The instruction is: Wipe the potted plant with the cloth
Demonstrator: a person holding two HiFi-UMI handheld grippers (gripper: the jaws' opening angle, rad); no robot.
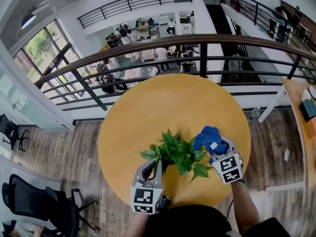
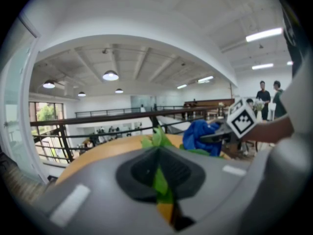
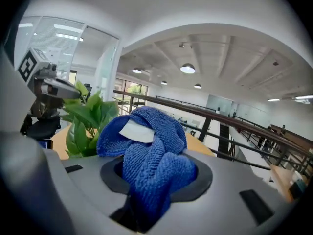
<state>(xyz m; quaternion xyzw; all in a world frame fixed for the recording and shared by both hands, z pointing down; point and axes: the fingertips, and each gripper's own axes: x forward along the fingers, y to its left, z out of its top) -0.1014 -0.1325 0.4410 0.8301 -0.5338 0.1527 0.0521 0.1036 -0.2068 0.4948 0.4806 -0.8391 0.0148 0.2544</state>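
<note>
A small leafy green potted plant (image 1: 177,152) stands near the front edge of the round wooden table (image 1: 148,112); its leaves hide the pot. My left gripper (image 1: 157,163) is at the plant's left side, shut on one green leaf (image 2: 159,179) that runs between its jaws. A bunched blue cloth (image 1: 208,135) with a white label is in my right gripper (image 1: 213,148), which is shut on it just right of the plant. In the right gripper view the cloth (image 3: 146,146) hangs beside the leaves (image 3: 88,116). From the left gripper view the cloth (image 2: 200,136) shows behind the foliage.
A dark metal railing (image 1: 197,41) curves behind the table, with a lower floor and people beyond it. A black office chair (image 1: 39,201) stands on the wood floor at the lower left. Another table (image 1: 301,107) edges in at the right.
</note>
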